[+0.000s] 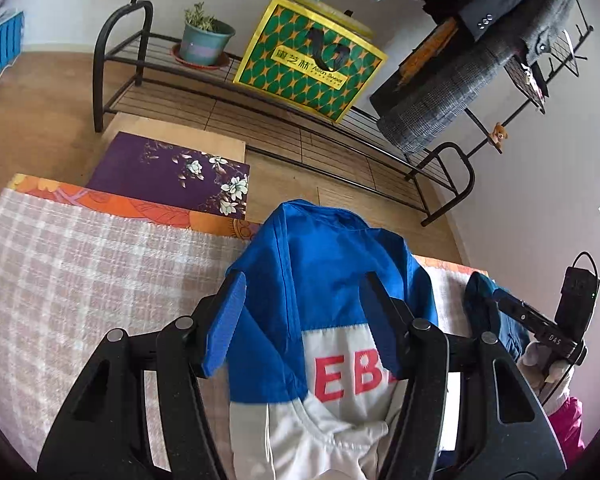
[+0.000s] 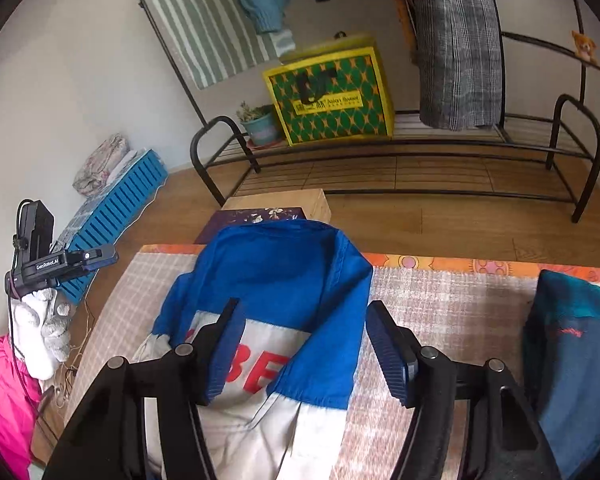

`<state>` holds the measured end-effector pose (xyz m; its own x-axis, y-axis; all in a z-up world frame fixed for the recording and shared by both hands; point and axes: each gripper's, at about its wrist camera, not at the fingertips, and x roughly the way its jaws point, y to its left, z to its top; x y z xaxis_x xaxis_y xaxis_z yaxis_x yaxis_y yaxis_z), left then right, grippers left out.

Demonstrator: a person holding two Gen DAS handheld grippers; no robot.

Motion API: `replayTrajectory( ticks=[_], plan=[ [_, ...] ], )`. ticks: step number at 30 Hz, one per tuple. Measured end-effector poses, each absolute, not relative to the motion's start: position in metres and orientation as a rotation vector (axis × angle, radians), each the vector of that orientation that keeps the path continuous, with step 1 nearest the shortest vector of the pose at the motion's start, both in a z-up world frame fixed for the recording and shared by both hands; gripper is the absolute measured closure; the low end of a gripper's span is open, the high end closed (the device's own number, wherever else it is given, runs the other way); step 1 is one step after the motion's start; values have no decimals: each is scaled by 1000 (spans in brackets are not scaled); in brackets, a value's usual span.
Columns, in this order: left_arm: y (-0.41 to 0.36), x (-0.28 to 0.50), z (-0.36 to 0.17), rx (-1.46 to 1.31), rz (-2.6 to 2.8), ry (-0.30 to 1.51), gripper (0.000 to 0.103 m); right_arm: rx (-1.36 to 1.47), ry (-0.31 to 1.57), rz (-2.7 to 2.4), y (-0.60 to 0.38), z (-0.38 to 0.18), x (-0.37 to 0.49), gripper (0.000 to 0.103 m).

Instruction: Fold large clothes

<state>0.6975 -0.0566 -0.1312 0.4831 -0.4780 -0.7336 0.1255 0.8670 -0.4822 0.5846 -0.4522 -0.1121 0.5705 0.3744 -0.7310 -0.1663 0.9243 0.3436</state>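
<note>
Jacket (image 1: 320, 280), blue-and-white with red lettering, lies bunched on the checkered bed cover (image 1: 80, 280), partly folded. Left claw (image 1: 304, 320) and right claw (image 2: 304, 344) both gape over it, gripping nothing. Next: likely pinch an edge, fold over.

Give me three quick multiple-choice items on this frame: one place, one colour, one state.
1. Where does the potted plant stand?
A. on the black metal rack
B. on the checked blanket
C. on the blue crate

2. What colour are the letters on the jacket's white panel?
A. green
B. red
C. black

3. How is the left claw?
A. shut on a hanger
B. out of view
C. open, over the jacket

Answers:
1 A: the potted plant sits on the black metal rack, beside the yellow-green bag.
2 B: the jacket bears red letters.
3 C: the left claw has its jaws spread, pads apart.
</note>
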Motion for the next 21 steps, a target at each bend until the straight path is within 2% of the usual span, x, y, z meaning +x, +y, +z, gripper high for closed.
replayTrajectory(
  ticks=[8,17,18,19,20,21],
  plan=[
    [-84,772,-194,-390,-368,1103,42,307,997,355,-452,-174,665,37],
    [-111,791,-235,-278,-346,1162,42,299,1054,323,-438,-215,705,38],
    [-114,791,-237,-263,-341,1155,46,285,1055,319,-433,-217,707,39],
    [-116,791,-238,-254,-339,1144,53,261,1057,315,-428,-218,708,49],
    [-118,791,-239,-249,-347,1136,76,232,1059,306,-423,-219,710,68],
    [-120,791,-241,-240,-349,1132,90,204,1057,292,-418,-220,709,77]
  ],
)
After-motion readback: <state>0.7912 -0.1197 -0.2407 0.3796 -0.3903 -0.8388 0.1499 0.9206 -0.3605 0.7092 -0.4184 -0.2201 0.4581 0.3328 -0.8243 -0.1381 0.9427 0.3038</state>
